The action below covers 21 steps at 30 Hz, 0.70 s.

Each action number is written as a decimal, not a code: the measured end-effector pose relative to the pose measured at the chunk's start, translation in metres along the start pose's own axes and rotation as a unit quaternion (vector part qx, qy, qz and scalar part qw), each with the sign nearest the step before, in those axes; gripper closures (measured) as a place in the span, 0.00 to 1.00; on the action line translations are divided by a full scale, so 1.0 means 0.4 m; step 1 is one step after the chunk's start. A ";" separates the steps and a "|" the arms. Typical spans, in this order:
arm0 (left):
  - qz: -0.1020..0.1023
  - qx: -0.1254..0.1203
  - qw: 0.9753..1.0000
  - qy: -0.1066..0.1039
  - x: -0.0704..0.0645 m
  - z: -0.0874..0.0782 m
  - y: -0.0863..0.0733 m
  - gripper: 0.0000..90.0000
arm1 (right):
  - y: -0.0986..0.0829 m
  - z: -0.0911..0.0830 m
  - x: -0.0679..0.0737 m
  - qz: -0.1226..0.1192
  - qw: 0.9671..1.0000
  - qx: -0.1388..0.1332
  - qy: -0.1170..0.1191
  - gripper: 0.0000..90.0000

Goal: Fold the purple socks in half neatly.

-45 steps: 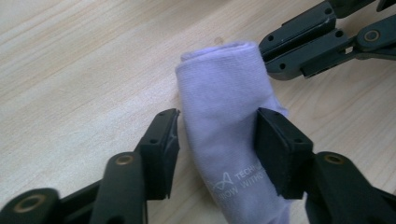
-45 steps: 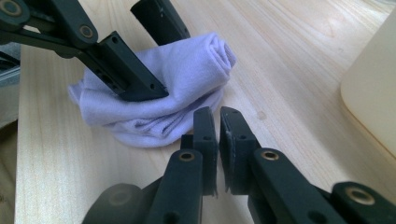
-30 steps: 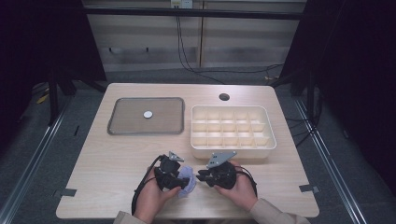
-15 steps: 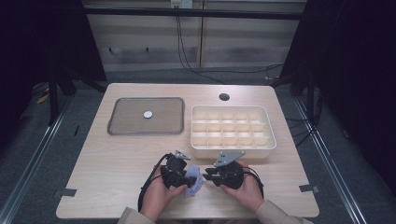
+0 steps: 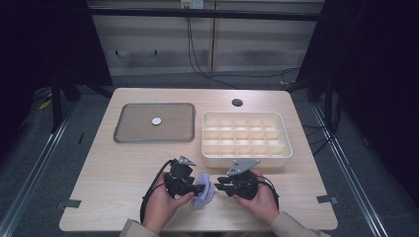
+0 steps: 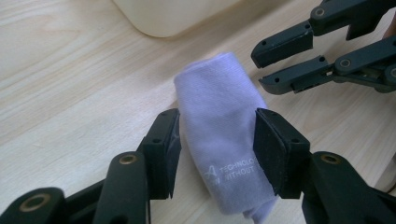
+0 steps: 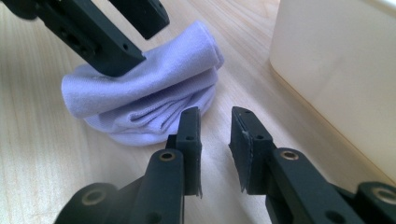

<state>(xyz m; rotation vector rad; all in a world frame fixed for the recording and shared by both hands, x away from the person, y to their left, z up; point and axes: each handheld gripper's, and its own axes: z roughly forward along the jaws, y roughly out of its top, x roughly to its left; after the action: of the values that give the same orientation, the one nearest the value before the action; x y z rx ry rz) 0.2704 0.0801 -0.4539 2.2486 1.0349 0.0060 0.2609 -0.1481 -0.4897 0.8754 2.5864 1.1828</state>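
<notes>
Once we had drawn both hands back toward the near desk (image 5: 113, 168) edge, our left gripper (image 6: 217, 140) kept its jaws clamped on the lilac cloth (image 6: 219, 126) while the right gripper (image 7: 215, 123), jaws slightly apart and empty, closed in beside it for the next fold.

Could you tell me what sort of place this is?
Probably a lab recording station: a bare wooden table with a compartment box, a tray, trailing wall cables and dark surroundings.
</notes>
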 end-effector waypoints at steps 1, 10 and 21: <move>-0.001 -0.001 1.000 0.000 0.002 -0.003 0.000 0.56 | 0.001 0.001 0.001 0.001 1.000 -0.001 0.001 0.82; -0.008 -0.012 1.000 0.020 0.027 -0.034 -0.004 0.55 | 0.017 -0.012 0.008 0.003 1.000 -0.007 0.003 0.79; -0.014 -0.017 0.999 0.043 0.060 -0.060 -0.015 0.53 | 0.070 -0.011 0.029 0.012 0.999 -0.035 0.008 0.67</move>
<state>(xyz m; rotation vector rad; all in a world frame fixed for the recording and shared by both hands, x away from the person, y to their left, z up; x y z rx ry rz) 0.2765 0.1129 -0.4447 2.2185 1.1036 0.1079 0.2623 -0.1297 -0.4651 0.8880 2.5371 1.2841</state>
